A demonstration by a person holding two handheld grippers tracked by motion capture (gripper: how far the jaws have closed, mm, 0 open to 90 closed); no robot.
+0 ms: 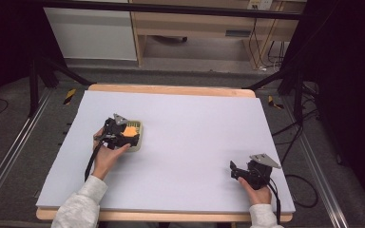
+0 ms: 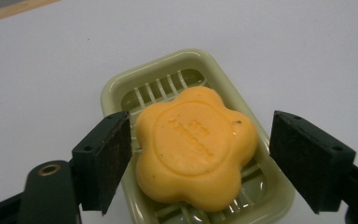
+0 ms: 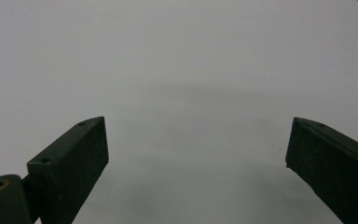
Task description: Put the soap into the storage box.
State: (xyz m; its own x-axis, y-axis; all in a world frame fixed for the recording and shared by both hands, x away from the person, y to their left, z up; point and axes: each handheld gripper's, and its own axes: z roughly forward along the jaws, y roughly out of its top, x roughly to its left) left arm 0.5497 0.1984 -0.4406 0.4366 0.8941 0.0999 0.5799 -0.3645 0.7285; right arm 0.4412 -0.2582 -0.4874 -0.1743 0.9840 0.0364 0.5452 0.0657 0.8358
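In the high view, the bench (image 1: 180,142) with its pale lilac top takes up the middle of the frame. The left gripper (image 1: 123,135) sits left of centre, held by a hand (image 1: 105,156) that comes up from the bottom edge in a light grey sleeve. Right at its tip is a pale green soap dish (image 1: 138,142) with an orange soap (image 1: 130,130) in it. The right gripper (image 1: 240,172) is in the lower right of the frame, well apart from the dish, held low over bare bench near the front edge.

In the left gripper view, the soap (image 2: 196,147) is a flower-shaped orange bar with lettering pressed into its top. It lies in the soap dish (image 2: 121,86), whose ribbed floor shows at the upper left and lower right of the bar. The left gripper (image 2: 200,161) has its jaws spread wide, one on each side of the soap. The jaw at the left of the frame is just beside the bar's edge, perhaps touching it; I cannot tell for sure. The jaw at the right of the frame stands clear of the bar with a gap, over the dish's rim.

In the right gripper view, the right gripper (image 3: 198,161) has its jaws spread far apart at the lower corners of the frame, with plain bench (image 3: 177,70) between and beyond them.
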